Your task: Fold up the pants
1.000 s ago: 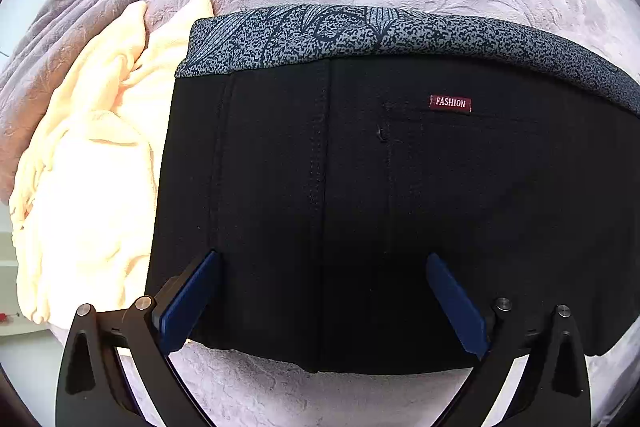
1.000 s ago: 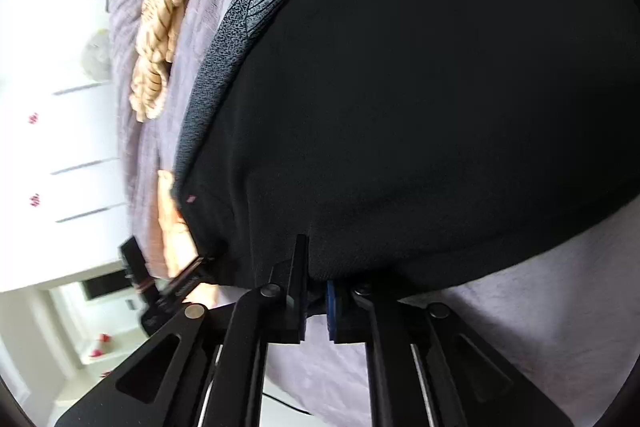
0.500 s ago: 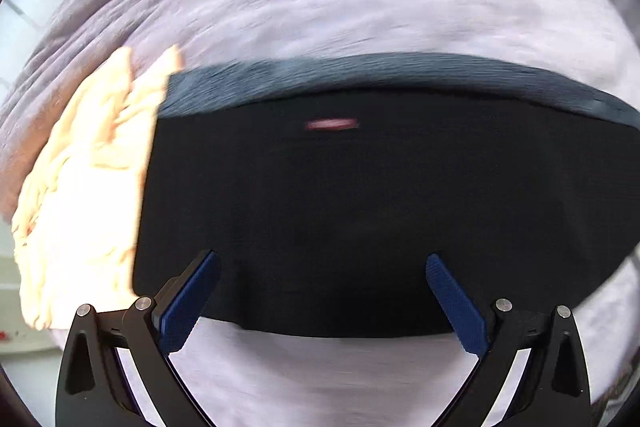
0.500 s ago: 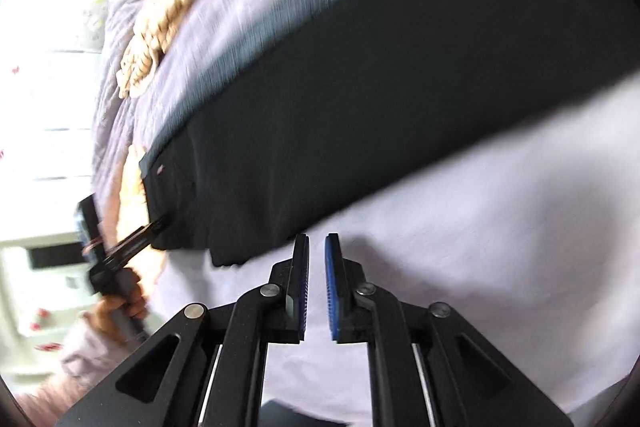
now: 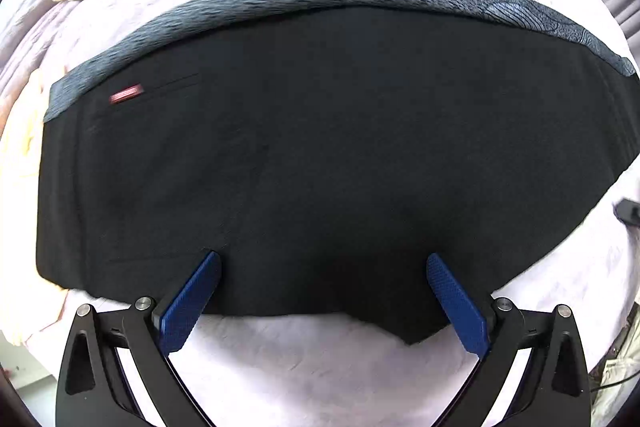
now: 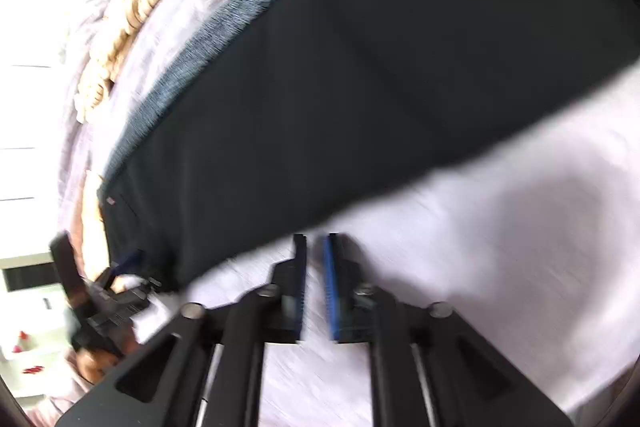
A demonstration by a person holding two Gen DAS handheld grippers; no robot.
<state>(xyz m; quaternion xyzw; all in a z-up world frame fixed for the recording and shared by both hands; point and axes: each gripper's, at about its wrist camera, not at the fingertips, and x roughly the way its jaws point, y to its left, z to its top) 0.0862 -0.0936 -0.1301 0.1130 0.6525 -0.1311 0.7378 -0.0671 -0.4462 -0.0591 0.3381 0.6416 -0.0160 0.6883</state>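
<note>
Black pants (image 5: 340, 155) folded flat on pale lilac blanket (image 5: 304, 359), my left gripper (image 5: 324, 259) spread wide above them, my right gripper (image 6: 315, 247) narrowly parted after easing open, pinching nothing.

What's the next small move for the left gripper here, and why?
Probably lower the left gripper onto the near edge of the black pants and close. Its jaws stand wide open over that hem, gripping nothing, and the right gripper is off the cloth, over the blanket.

lilac bedspread (image 5: 320, 367), white drawers (image 6: 24, 107), daylight
</note>
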